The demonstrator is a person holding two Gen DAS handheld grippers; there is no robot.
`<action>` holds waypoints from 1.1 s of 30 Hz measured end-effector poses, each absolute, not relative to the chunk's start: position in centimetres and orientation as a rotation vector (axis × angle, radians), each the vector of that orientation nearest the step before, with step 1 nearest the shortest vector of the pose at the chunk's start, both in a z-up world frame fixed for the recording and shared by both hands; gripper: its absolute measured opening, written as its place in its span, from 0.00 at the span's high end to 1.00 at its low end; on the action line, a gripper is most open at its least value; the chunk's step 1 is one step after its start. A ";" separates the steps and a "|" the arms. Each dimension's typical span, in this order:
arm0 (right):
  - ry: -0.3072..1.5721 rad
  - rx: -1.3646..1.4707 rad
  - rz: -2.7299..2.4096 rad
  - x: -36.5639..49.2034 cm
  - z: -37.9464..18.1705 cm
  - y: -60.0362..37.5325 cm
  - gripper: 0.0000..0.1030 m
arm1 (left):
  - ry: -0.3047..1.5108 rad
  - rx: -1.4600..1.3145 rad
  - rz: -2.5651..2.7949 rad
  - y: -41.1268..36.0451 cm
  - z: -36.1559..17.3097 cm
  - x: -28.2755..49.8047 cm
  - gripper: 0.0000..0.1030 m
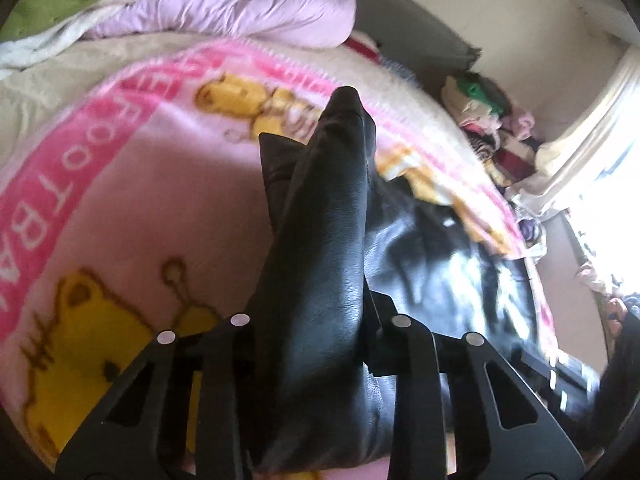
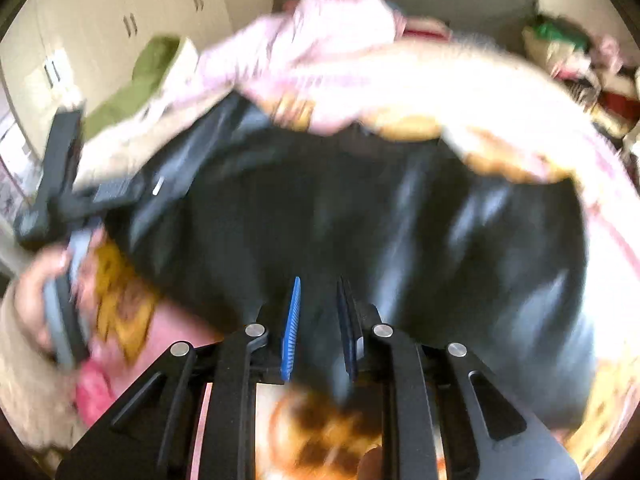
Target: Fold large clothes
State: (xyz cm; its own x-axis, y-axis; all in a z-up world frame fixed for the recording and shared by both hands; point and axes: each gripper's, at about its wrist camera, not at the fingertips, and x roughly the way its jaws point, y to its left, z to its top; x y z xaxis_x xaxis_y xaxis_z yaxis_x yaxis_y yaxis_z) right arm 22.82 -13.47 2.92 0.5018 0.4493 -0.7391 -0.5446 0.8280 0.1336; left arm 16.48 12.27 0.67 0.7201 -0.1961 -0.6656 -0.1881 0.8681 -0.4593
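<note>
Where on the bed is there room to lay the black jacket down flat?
The pink blanket is bare left of the black jacket, between the yellow bear and the pink lettered band. It is crowded at the head, with the lilac bedding, and along the right, with the clothes pile.

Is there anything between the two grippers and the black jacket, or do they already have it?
Nothing visible stands between. The left gripper is shut on a fold of the black jacket, and the jacket's edge sits between the right gripper's blue pads. The jacket lies on the pink blanket.
</note>
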 end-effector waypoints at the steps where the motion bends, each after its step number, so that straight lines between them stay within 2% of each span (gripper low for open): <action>1: 0.838 -0.115 0.592 24.3 3.4 -13.3 0.83 | 0.759 -0.530 -0.015 12.0 1.4 16.3 0.80; 7: 0.879 -0.116 0.530 30.9 2.4 -11.2 0.88 | 0.703 -0.486 -0.064 9.8 4.5 16.1 0.81; 12: 1.030 -0.099 0.486 34.3 -3.8 -10.4 0.93 | 0.699 -0.471 -0.067 9.2 4.8 16.4 0.81; 16: 1.018 -0.072 0.485 34.3 -4.4 -10.8 0.93 | 0.708 -0.459 -0.058 8.8 4.7 16.9 0.81; 19: 1.005 -0.019 0.529 33.1 -2.1 -12.5 0.93 | 0.701 -0.481 -0.064 9.2 5.0 16.7 0.81; 22: 0.928 0.015 0.620 29.6 1.6 -14.1 0.93 | 0.693 -0.470 -0.073 8.9 5.4 16.5 0.82; 25: 0.933 -0.001 0.697 25.5 3.1 -15.4 0.93 | 0.684 -0.459 -0.083 8.1 6.0 16.3 0.82; 31: 1.088 -0.139 0.670 21.9 -2.8 -16.1 0.90 | 0.665 -0.459 -0.115 6.8 7.3 15.8 0.84; 33: 1.090 -0.073 0.685 21.9 -3.9 -17.0 0.90 | 0.664 -0.455 -0.116 6.3 7.5 15.7 0.84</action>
State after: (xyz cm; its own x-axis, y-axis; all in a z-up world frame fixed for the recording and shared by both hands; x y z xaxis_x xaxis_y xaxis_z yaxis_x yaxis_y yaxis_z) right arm 21.89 -17.03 -3.85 0.2794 0.4757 -0.8340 -0.5452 0.7936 0.2700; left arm 15.68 6.29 7.50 0.7850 -0.2467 -0.5682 -0.0389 0.8959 -0.4426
